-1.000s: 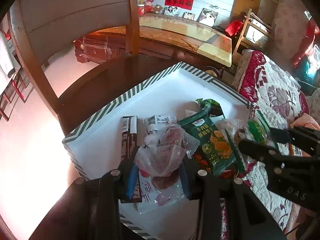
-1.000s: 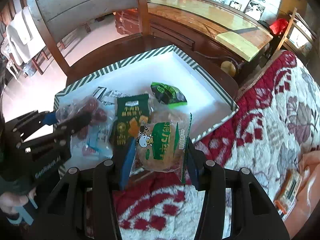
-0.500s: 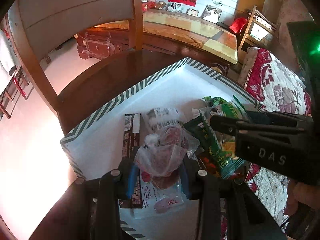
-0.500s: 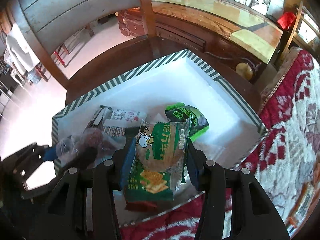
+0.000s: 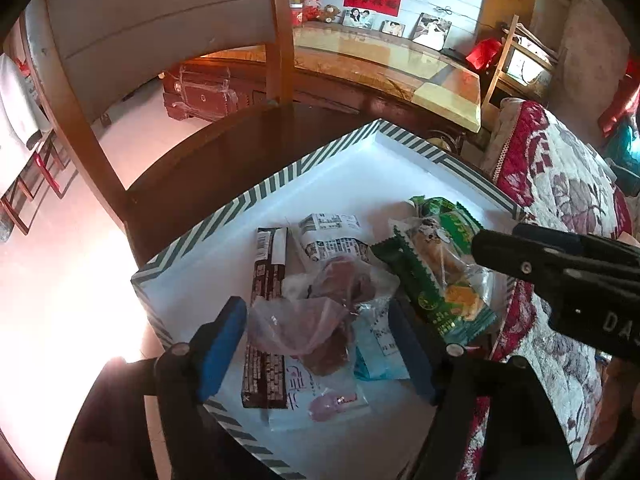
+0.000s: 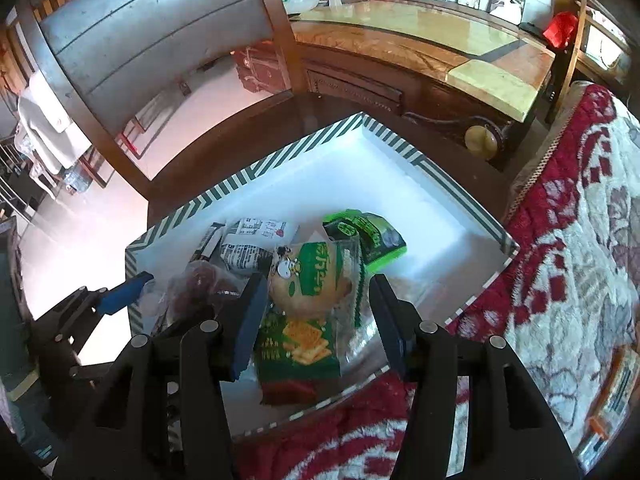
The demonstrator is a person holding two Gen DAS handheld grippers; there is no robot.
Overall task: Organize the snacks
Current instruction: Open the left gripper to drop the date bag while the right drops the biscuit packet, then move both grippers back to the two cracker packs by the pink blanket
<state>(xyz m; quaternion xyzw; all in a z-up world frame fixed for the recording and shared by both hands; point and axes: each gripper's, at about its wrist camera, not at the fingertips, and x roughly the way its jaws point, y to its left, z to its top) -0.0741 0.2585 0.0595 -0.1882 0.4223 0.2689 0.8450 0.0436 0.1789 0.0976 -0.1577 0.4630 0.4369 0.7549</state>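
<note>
White inside and edged with a green-and-white striped rim, the box [image 5: 280, 182] is the biggest thing in front of us. It sits on the dark, glossy seat of a wooden chair [image 5: 208, 160], pushed up against a bed covered in a fluffy red-and-white floral blanket [image 6: 580, 240]. That puts it in easy reach of both our hands.

All the snacks we can count sit bunched at the near end of the box; the far half is bare, so we judge there is plenty of room left. A flat green cracker packet [image 6: 296, 348] with a crimped edge lies lowest. On it rests a round bun in a clear wrapper [image 6: 316, 280] with green print. Our right tool [image 6: 316, 316] has its pads spread to either side of the bun without pressing it, which we read as a release, or a grasp not yet made.

Our left tool [image 5: 316, 344] is likewise wide apart, straddling a crumpled clear bag of dark reddish pieces [image 5: 320, 308]. Thin and slack, it would slip easily. Beside it lie a long, stiff brown bar [image 5: 266, 312], a small shiny green pouch [image 6: 368, 236] and a pale blue sachet [image 5: 378, 344].
</note>
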